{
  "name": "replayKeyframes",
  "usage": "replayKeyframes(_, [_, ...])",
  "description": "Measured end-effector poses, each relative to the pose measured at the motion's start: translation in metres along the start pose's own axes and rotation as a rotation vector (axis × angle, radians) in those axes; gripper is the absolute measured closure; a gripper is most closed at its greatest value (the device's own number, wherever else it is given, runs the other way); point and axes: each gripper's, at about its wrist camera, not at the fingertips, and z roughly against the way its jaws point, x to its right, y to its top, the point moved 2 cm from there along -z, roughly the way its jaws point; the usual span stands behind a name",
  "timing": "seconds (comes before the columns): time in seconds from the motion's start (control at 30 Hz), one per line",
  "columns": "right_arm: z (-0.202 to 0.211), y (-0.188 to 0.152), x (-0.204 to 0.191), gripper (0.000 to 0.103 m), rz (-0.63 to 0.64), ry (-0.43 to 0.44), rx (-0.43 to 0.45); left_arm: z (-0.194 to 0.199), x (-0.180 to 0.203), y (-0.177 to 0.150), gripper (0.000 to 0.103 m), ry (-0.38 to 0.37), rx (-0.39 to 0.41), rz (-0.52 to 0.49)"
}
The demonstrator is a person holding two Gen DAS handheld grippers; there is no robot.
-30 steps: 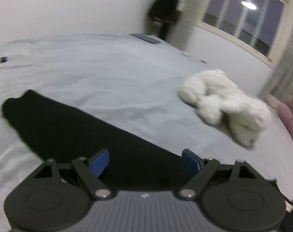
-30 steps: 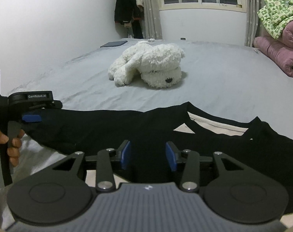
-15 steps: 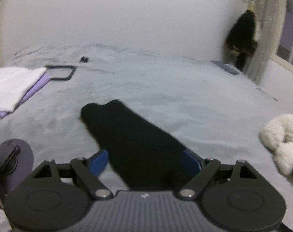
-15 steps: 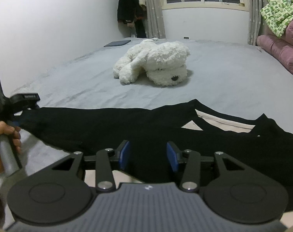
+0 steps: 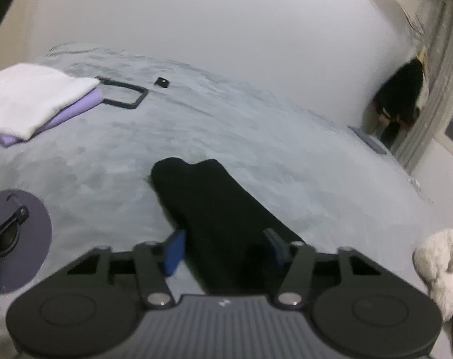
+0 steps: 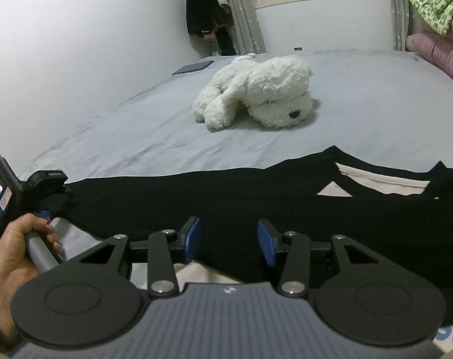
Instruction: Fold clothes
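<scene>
Jaws of the left gripper (image 5: 223,249) have just been closing, with the black sleeve (image 5: 208,209) between the blue pads; the right pad is sunk into bunched cloth and the left pad meets the sleeve's edge, so the sleeve reads as clamped. The right gripper (image 6: 229,240) stands partly closed over the lower body of the black garment (image 6: 256,206); cloth lies between and under its pads, but whether they press on it cannot be told.

The garment lies spread flat across the grey bed (image 6: 361,113), collar to the right in the right wrist view, with a cream inner panel showing at the neck. Its left sleeve runs out to the left gripper, which the person's left hand (image 6: 14,248) holds by the handle.

A white plush dog (image 6: 256,92) lies on the bed well beyond the garment. In the left wrist view, a folded white and lilac stack (image 5: 32,104) sits far left on the bed.
</scene>
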Motion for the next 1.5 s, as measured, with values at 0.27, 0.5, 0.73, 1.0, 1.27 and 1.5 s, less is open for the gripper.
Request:
replayKeyframes(0.27, [-0.023,0.002,-0.011,0.066,-0.014,0.057,-0.039,-0.005,-0.015,0.001,0.096,-0.093,-0.007,0.123])
replayKeyframes(0.5, [-0.042,0.006,-0.025,0.078,-0.03,0.123,-0.063,0.011,-0.011,0.009,0.097,-0.258,0.03,0.179])
replayKeyframes(0.73, [-0.066,0.0,-0.028,0.087,-0.049,0.112,-0.145,0.039,0.003,0.024,0.097,-0.492,0.039,0.199])
replayKeyframes(1.0, [-0.06,0.006,-0.015,0.07,-0.187,0.165,-0.154,0.067,0.028,0.025,0.097,-0.722,-0.035,0.175])
replayKeyframes(1.27, [-0.025,0.014,0.025,0.051,-0.391,0.215,-0.094,0.104,0.062,0.005,0.097,-0.981,-0.144,0.069])
replayKeyframes(1.5, [0.005,0.012,0.061,0.051,-0.501,0.205,-0.052,0.13,0.092,-0.04,0.097,-1.126,-0.26,-0.041])
